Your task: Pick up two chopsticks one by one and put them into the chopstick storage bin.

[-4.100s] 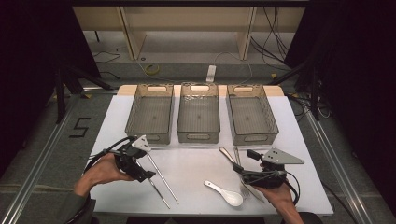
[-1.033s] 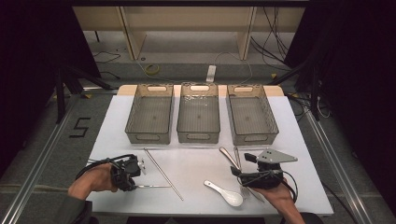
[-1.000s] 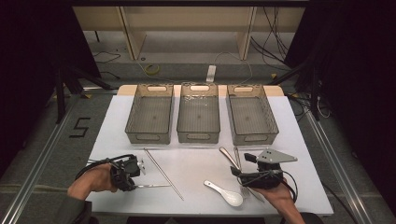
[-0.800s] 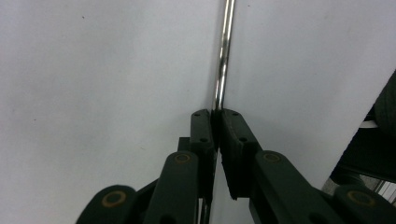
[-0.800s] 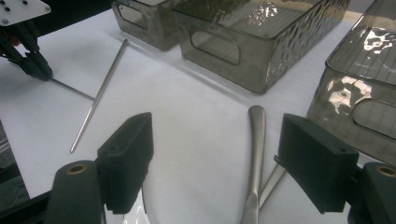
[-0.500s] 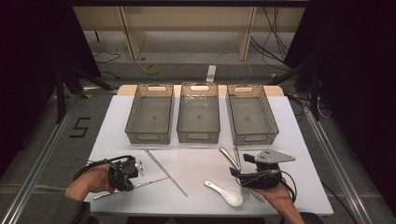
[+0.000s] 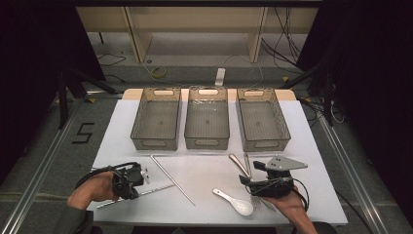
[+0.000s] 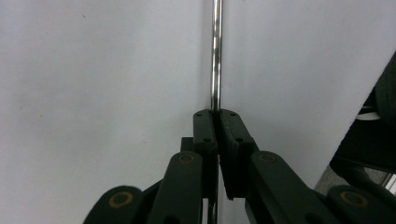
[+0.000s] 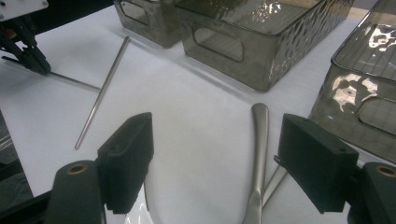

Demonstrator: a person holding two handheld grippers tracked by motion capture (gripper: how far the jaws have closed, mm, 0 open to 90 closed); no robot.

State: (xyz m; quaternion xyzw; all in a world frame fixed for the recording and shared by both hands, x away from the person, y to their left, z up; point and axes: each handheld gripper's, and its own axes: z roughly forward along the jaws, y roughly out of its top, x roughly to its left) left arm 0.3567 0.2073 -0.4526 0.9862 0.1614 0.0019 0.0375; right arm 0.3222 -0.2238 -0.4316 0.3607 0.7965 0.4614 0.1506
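My left gripper (image 7: 138,185) lies at the near left of the white table, shut on a thin metal rod (image 7: 160,188) that slants along the front edge. In the left gripper view the pads (image 8: 205,128) of my left gripper (image 8: 216,114) pinch that rod (image 8: 215,60), which runs straight ahead. A second rod (image 7: 173,179) lies diagonally on the mat, also seen as the rod (image 9: 102,93) in the right gripper view. My right gripper (image 7: 249,181) rests at the near right, open. Between its jaws (image 9: 219,158) lies a metal spoon handle (image 9: 259,135), untouched.
Three empty smoky plastic bins (image 7: 157,119) (image 7: 207,118) (image 7: 263,119) stand in a row at the back. A white ceramic spoon (image 7: 234,201) lies near the front edge. Metal cutlery (image 7: 242,163) lies just ahead of the right gripper. The table's front edge (image 7: 214,223) is close.
The left gripper came down from beside the two rods toward the front edge. The nearer rod now slants through its jaws, its end poking out to the left. The right gripper stayed still.
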